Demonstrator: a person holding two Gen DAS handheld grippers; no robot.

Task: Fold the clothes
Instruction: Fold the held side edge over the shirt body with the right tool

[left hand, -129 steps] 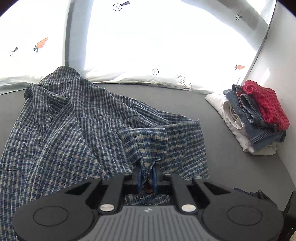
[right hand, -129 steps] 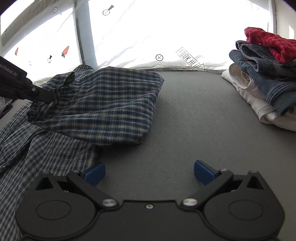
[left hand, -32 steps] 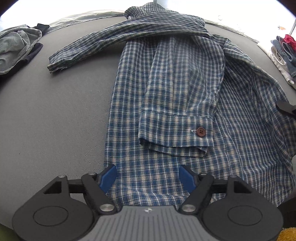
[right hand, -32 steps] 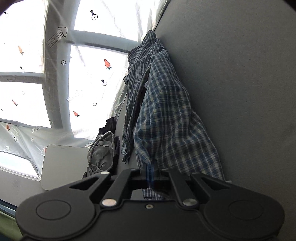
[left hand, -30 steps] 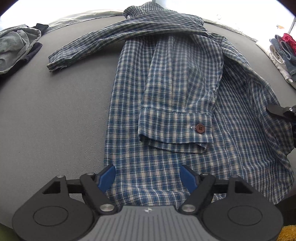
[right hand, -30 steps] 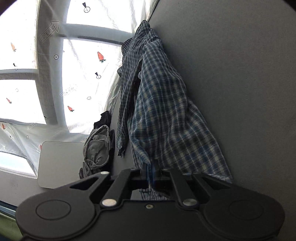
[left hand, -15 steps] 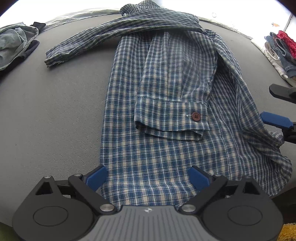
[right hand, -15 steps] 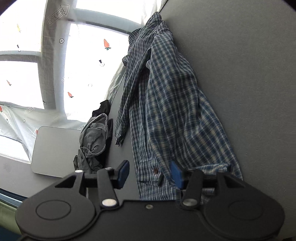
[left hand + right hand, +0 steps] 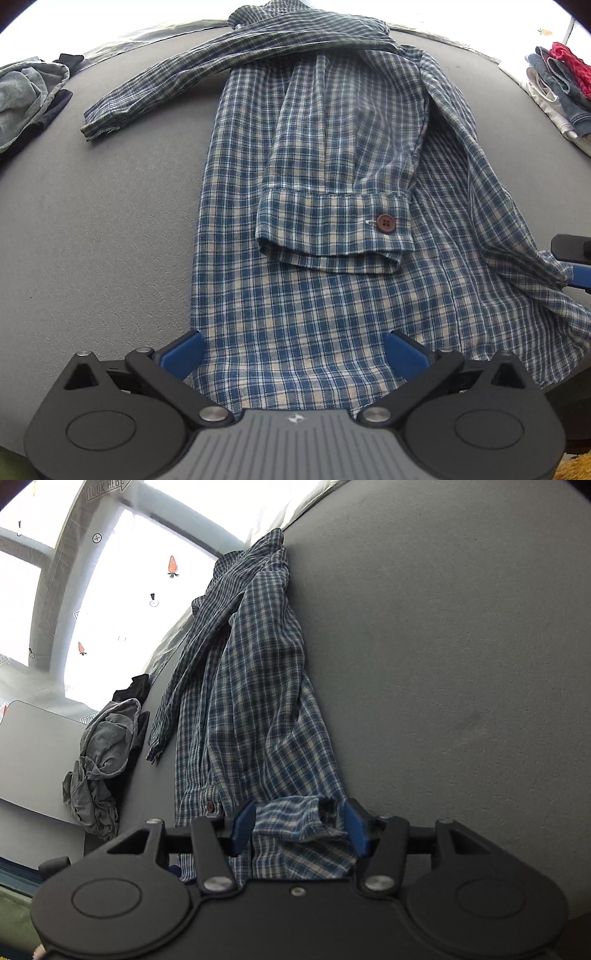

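Two black handheld grippers with blue pads

Left gripper [image 9: 293,350]: ribbed grey grip, silver screws; right gripper [image 9: 298,825]: black body, round side discs.

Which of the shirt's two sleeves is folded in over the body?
The sleeve with the brown button showing; the other sleeve stretches left across the gray table.

Left gripper [image 9: 293,350] over near hem of plaid shirt [image 9: 314,192], pointing steeply down, jaws opening to full spread, blue pads [image 9: 183,350] either side of hem cloth, not pinching. Right gripper [image 9: 299,825] at shirt's right hem corner, jaws half spread, bunched cloth loose between pads [image 9: 242,821], no squeeze.
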